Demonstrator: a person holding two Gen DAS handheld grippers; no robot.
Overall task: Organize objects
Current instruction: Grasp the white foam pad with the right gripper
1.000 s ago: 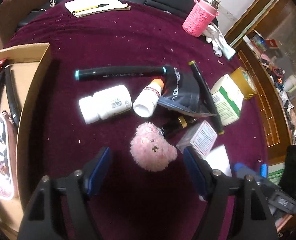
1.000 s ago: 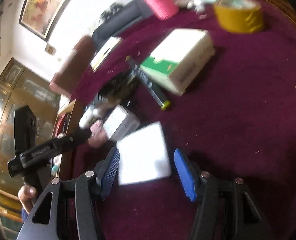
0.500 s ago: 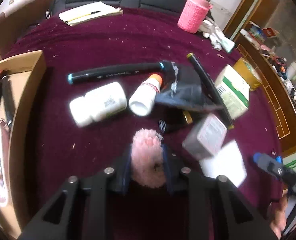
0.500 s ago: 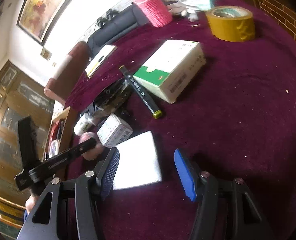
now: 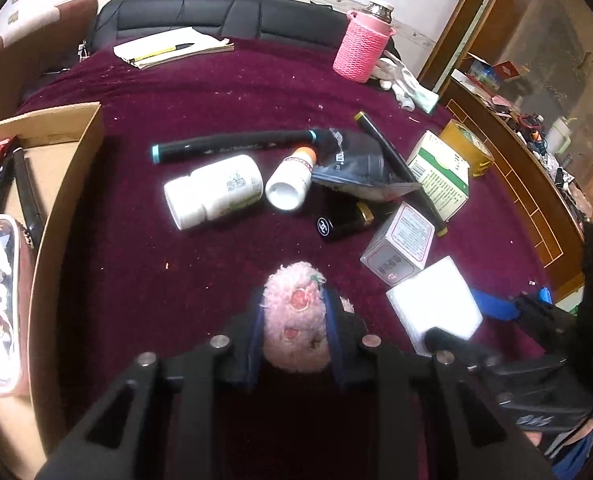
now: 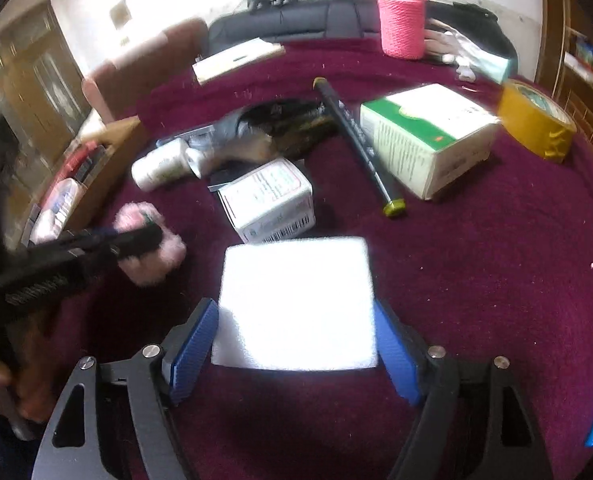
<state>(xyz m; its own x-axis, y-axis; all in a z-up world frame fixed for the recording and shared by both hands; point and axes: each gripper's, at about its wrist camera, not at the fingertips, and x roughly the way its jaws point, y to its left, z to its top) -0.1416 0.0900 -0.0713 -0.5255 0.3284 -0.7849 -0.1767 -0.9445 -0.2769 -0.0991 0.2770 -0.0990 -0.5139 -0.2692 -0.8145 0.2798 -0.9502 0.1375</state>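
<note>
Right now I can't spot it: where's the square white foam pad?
In the right wrist view, the white foam pad lies on the maroon cloth between the right gripper's opening jaws, just before the small white carton.

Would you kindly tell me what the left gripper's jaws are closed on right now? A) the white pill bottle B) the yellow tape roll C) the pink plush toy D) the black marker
C: the left gripper has its jaws pressed against both sides of the pink plush toy, while the other three lie untouched on the cloth.

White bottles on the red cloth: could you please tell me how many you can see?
2: the large white bottle lies left of centre, and the small white bottle lies beside it on the right. Others may be hidden.
</note>
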